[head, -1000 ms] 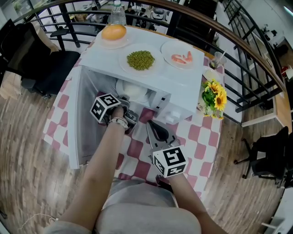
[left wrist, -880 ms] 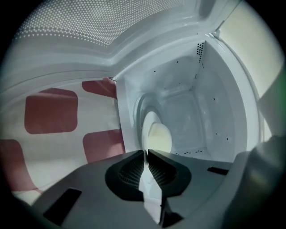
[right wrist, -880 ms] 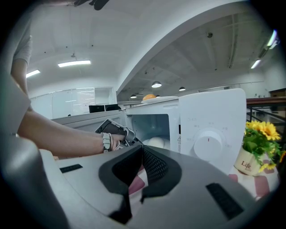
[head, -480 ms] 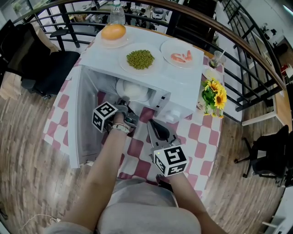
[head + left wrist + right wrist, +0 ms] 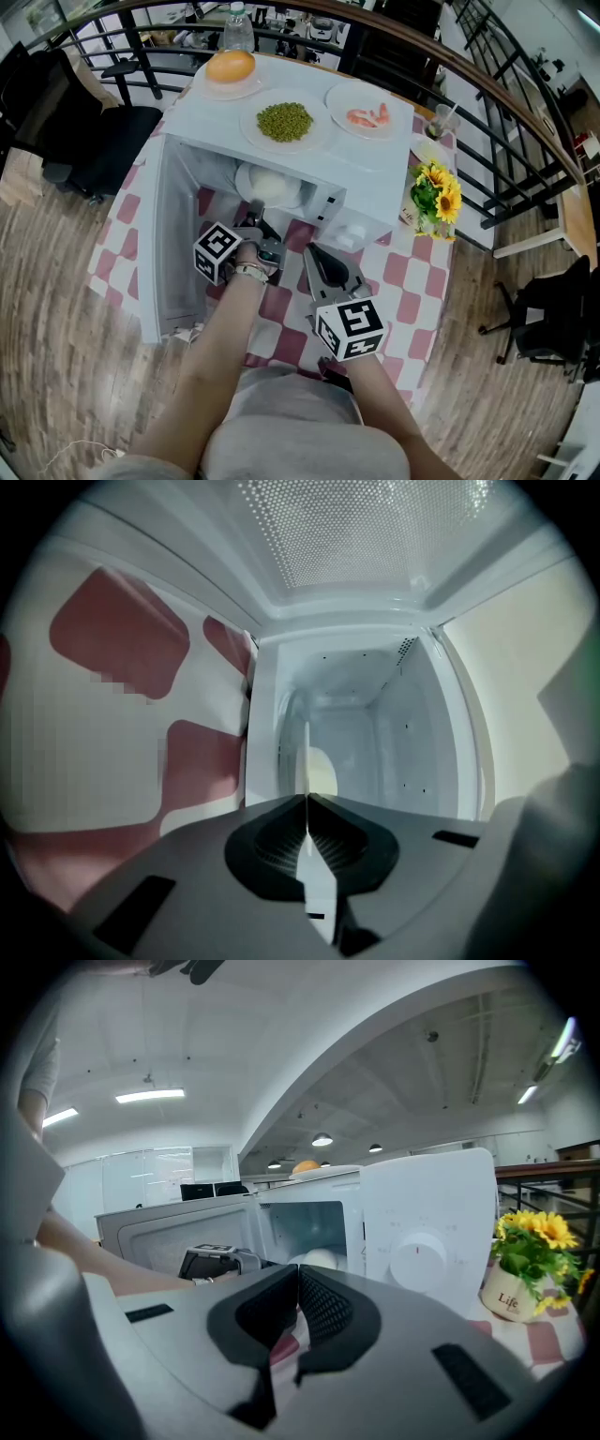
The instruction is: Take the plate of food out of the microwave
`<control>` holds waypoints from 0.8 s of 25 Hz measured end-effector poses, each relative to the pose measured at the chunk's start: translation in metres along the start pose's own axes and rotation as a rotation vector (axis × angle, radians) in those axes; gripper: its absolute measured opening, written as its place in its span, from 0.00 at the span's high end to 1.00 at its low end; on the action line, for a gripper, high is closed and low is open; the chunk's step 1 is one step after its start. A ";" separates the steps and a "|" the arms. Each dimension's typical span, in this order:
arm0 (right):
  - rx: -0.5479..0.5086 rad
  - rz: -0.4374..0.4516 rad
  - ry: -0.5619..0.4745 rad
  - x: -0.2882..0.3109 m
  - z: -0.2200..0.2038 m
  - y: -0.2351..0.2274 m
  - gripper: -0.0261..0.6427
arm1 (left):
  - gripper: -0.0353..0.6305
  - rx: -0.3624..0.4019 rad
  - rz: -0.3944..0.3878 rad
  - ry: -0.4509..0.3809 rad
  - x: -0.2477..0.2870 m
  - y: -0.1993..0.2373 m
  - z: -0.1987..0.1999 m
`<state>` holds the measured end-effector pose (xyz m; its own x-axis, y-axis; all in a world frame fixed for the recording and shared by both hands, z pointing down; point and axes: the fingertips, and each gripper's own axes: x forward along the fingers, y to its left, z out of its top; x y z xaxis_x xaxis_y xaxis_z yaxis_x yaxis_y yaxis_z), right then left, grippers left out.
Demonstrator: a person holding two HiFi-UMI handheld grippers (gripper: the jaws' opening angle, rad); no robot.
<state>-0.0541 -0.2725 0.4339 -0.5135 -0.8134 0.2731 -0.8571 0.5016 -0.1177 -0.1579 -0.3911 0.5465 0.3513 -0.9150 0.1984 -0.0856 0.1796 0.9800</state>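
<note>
The white microwave (image 5: 370,178) stands on the checkered table with its door (image 5: 173,253) swung open to the left. Inside sits a white plate (image 5: 269,185) with a pale mound of food. My left gripper (image 5: 255,223) is at the oven's mouth, rolled on its side. In the left gripper view its jaws (image 5: 307,797) are shut on the plate's thin rim (image 5: 307,757), seen edge-on, with the food (image 5: 324,772) beside it. My right gripper (image 5: 312,248) hovers over the tablecloth in front of the oven, shut and empty (image 5: 296,1269). From there the food (image 5: 319,1259) shows in the cavity.
Three plates rest on the microwave's top: a bun (image 5: 231,67), green peas (image 5: 284,122) and shrimp (image 5: 366,116). A sunflower pot (image 5: 437,192) and a cup (image 5: 441,122) stand to the right. A black chair (image 5: 94,122) is at the far left; a curved railing runs behind.
My left gripper and its marker cube have drawn back toward me from deeper in the oven's mouth. The plate looks about where it was. The right gripper has barely moved.
</note>
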 end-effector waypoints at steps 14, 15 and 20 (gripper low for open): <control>-0.001 -0.002 -0.002 -0.007 0.000 -0.002 0.92 | 0.93 0.050 -0.075 -0.035 -0.022 -0.006 -0.011; -0.001 -0.003 -0.003 -0.008 0.000 -0.002 0.92 | 0.93 0.051 -0.077 -0.039 -0.024 -0.006 -0.012; -0.004 0.003 -0.012 -0.015 0.001 0.002 0.92 | 0.93 0.045 -0.083 -0.052 -0.037 -0.006 -0.017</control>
<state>-0.0481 -0.2599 0.4292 -0.5164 -0.8154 0.2616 -0.8555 0.5049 -0.1150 -0.1548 -0.3522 0.5338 0.3099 -0.9438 0.1147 -0.1010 0.0872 0.9911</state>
